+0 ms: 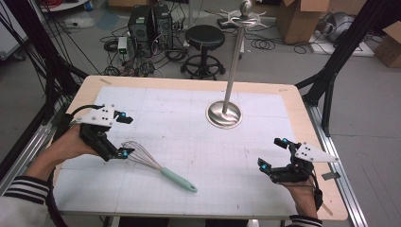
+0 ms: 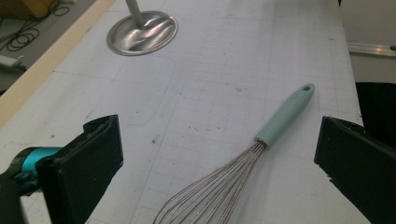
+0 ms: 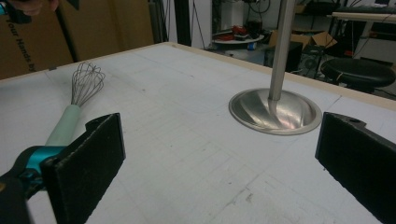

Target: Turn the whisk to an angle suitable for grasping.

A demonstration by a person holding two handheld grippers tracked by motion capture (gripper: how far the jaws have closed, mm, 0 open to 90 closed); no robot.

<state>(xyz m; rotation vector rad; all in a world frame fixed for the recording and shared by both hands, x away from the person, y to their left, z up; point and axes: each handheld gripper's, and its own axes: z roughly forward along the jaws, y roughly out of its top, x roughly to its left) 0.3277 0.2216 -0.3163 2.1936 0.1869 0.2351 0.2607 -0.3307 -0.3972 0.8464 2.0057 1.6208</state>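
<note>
A wire whisk (image 1: 158,166) with a mint-green handle lies flat on the white mat, wires to the left, handle toward the front middle. My left gripper (image 1: 124,135) stands open at the table's left, its near jaw right beside the wire head. Its own view shows the whisk (image 2: 261,149) between the wide-apart jaws, untouched. At the front right my right gripper (image 1: 272,153) is open and holds nothing. That gripper's view has the whisk (image 3: 70,114) at the left. A steel stand (image 1: 224,113) with a round base and tall pole rises at the mat's back middle; stand base (image 3: 274,111), (image 2: 142,32).
The wooden table rim (image 1: 189,82) frames the white gridded mat (image 1: 189,142). Behind the table are a black stool (image 1: 204,40), computer towers (image 1: 150,23), cables and cardboard boxes (image 1: 302,19). Black frame legs (image 1: 331,71) flank the table.
</note>
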